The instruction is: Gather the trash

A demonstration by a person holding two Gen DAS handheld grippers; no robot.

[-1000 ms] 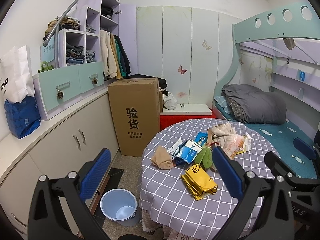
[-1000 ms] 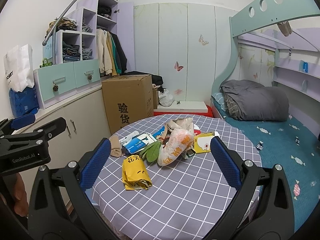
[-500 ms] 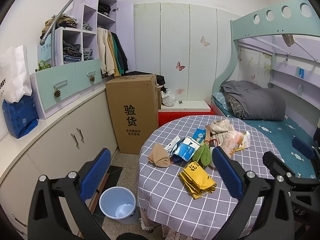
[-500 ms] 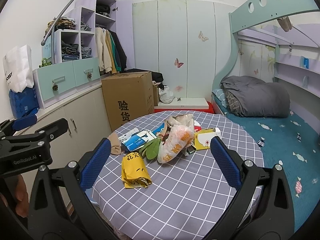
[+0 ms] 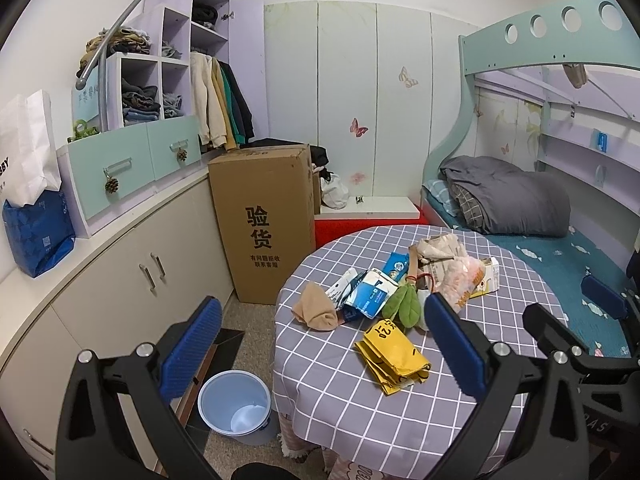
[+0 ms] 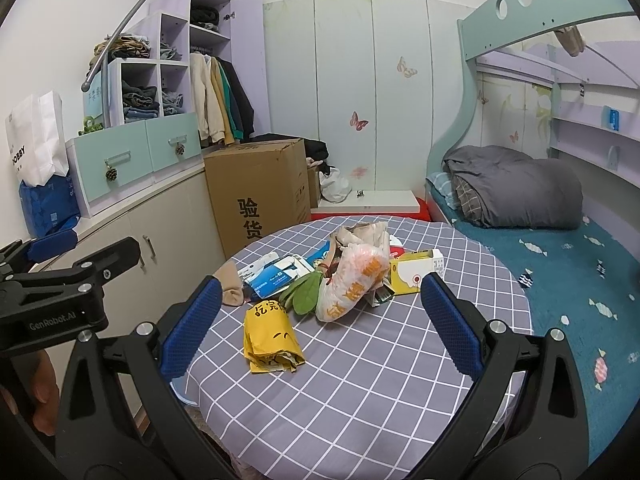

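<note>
Nearest the cameras, both tools hang short of the litter with nothing between their pads: the left gripper (image 5: 320,332) has its blue fingers spread wide, and the right gripper (image 6: 320,320) is spread just as wide. Below the left one, on the floor beside the round counter (image 6: 360,380), stands a pale blue bin (image 5: 234,406); it looks empty apart from its pale bottom, so by that evidence no trash has gone in yet.

On the checked cloth, closest to the grippers, lies a crumpled yellow bag (image 6: 270,334). Just behind it sit a green leaf-shaped piece (image 6: 304,294) and a printed plastic bag (image 6: 352,284), with a yellow carton (image 6: 414,276) to the right. Left of these are blue-and-white packets (image 6: 276,274) and a tan cloth wad (image 6: 232,284), and at the back some crumpled paper (image 6: 364,234).

Every piece rests on the counter, so the whole collection appears still to be done. The yellow bag looks the likeliest first pick.
</note>
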